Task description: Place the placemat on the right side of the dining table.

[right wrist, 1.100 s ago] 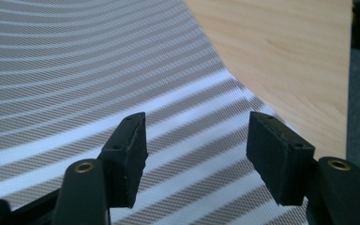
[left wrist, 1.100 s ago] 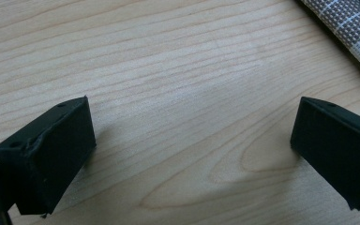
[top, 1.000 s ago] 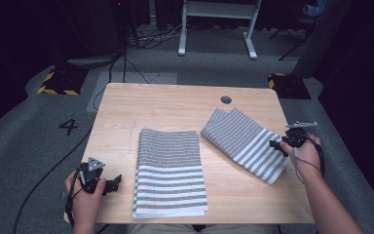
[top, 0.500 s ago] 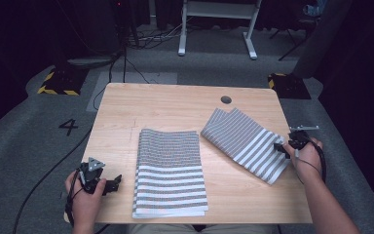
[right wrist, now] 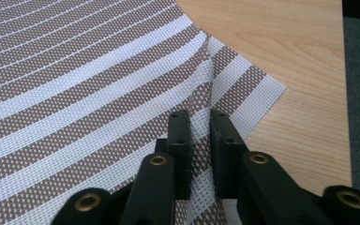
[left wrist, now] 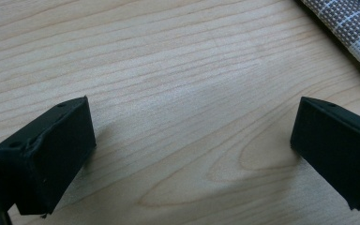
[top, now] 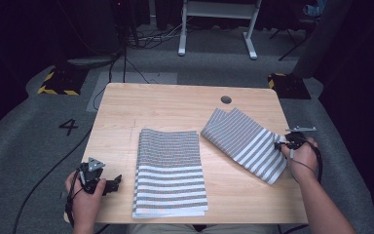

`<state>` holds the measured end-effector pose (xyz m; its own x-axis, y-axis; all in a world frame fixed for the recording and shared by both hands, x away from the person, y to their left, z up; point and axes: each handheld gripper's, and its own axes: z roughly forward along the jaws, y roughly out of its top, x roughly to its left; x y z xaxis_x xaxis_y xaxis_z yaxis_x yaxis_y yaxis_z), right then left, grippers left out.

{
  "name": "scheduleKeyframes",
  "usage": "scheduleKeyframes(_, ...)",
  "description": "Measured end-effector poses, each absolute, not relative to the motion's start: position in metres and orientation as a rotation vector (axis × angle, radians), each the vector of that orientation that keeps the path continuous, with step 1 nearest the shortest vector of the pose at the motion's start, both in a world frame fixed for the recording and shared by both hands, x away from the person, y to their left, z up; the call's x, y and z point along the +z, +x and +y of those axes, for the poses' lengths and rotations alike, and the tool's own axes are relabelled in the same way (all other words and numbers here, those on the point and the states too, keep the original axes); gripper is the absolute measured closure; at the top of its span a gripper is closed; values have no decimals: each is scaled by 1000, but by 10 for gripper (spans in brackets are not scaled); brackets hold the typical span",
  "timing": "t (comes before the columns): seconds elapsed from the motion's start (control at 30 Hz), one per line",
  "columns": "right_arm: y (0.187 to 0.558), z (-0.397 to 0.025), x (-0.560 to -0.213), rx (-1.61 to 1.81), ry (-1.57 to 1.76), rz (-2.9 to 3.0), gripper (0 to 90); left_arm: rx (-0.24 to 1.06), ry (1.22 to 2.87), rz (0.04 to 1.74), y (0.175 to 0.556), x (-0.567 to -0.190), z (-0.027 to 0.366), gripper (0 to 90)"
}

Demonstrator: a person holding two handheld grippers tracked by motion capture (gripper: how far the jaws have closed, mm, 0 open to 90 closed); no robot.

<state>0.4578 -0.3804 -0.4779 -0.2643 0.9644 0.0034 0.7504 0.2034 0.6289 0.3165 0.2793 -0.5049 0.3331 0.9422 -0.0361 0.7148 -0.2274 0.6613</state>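
Right gripper (right wrist: 200, 140) pinches a raised fold of the brown-and-white striped woven placemat (top: 246, 141) at the light wooden table's (top: 175, 105) right edge, left gripper (left wrist: 187, 154) spread empty over bare wood near its front-left corner; mat looks light, floppy, best gripped at edges.

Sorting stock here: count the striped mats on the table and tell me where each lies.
2. One striped mat lies flat at the table's centre, near the front edge. The other mat lies angled to its right, its edge pinched in the right tool. None looks hidden.
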Motion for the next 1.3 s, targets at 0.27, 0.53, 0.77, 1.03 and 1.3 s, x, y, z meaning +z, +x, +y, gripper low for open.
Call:
scheduleKeyframes(0.27,447,-376,-457,808,1471,2059,831,505,2019,1448,316,-505,279,3)
scheduleKeyframes(0.53,435,-368,-433,885,1376,2035,840,504,2018,1448,317,-505,279,3)
scheduleKeyframes(0.77,421,-348,-405,892,1246,2073,831,505,2018,1448,317,-505,279,3)
scheduleKeyframes(1.03,407,-323,-384,975,1105,2105,836,504,2018,1448,317,-505,279,3)
scheduleKeyframes(1.3,380,-289,-367,1086,955,2191,835,504,2018,1448,317,-505,279,3)
